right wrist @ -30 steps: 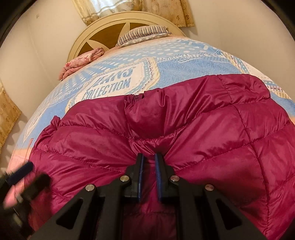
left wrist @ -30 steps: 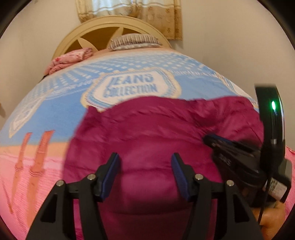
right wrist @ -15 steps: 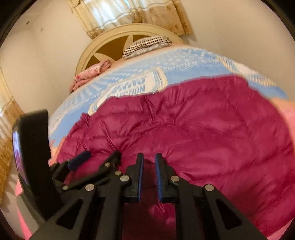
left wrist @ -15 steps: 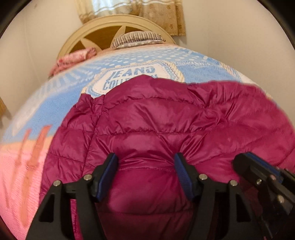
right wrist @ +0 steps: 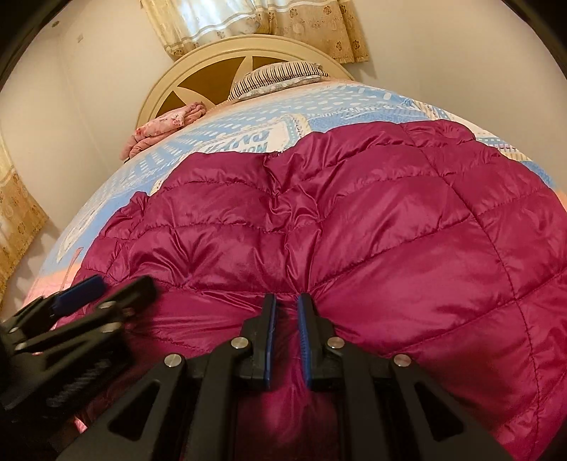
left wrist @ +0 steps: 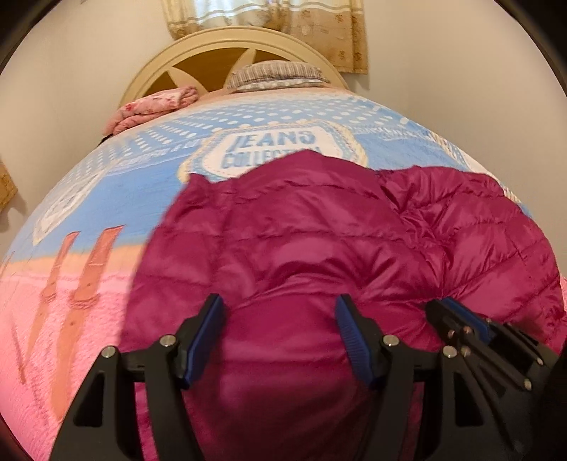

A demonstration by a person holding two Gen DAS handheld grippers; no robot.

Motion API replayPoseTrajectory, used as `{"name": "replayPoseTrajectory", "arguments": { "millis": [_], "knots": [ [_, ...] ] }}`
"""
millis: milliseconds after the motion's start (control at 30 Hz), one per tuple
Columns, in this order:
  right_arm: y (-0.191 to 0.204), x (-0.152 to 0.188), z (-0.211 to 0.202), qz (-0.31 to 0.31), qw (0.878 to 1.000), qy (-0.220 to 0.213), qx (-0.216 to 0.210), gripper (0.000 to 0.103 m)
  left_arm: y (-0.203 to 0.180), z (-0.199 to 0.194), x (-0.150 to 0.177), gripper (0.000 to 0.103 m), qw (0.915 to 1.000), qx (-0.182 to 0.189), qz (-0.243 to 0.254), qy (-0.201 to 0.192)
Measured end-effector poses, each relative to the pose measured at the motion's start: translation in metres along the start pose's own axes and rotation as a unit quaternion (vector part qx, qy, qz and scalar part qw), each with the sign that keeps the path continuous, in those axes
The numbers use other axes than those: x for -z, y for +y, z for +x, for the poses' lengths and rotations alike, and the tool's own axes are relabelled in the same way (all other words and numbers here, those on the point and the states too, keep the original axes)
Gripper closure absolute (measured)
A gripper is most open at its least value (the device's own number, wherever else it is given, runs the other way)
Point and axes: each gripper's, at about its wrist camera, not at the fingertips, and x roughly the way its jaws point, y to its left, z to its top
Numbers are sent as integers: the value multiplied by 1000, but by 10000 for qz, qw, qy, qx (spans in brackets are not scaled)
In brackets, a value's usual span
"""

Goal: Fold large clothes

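A magenta quilted puffer jacket (left wrist: 301, 230) lies spread on the bed's blue and pink blanket (left wrist: 117, 198). My left gripper (left wrist: 279, 301) stands open over the jacket's near edge. A puffed bulge of the fabric rises between its blue pads (left wrist: 209, 329). In the right wrist view the jacket (right wrist: 389, 220) fills the middle. My right gripper (right wrist: 286, 299) is shut on a pinch of its near hem, and creases fan out from the pinch. The right gripper (left wrist: 446, 308) shows at the lower right of the left wrist view. At the lower left of the right wrist view is the left gripper (right wrist: 120, 283).
At the far end of the bed are a cream headboard (left wrist: 212, 53), a striped pillow (left wrist: 276, 72) and a folded pink floral cloth (left wrist: 152, 106). A curtain (left wrist: 265, 14) hangs behind. Walls close in on both sides. Bare blanket (right wrist: 248, 117) lies beyond the jacket.
The jacket now lies flatter and wider, its raised middle fold gone. The two grippers have come closer side by side at the near hem. The right gripper stays pinched on the fabric.
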Motion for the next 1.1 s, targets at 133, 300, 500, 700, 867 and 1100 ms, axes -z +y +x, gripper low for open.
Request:
{"name": "replayPoseTrajectory", "arguments": {
  "millis": [133,300,500,700,867,1100],
  "knots": [
    [-1,1,-1,29,10000,-17,-32,92,43,-20,11,27,9970,-474,-571,-241],
    [-1,2,-3,25,10000,-30,-32,92,101,-11,35,19,9806,-300,-1936,-9],
    [-3,2,-2,25,10000,-35,-38,92,98,20,44,7,9672,631,-2456,176],
    [-4,3,-2,37,10000,-37,-61,92,106,19,48,7,9270,2006,-3170,25],
    [-4,3,-3,36,10000,-42,-69,92,91,16,47,7,9354,1767,-3061,-130],
    [-1,-4,-14,116,9999,-80,3,92,91,31,40,53,9292,1945,-3140,-97]
  ]
}}
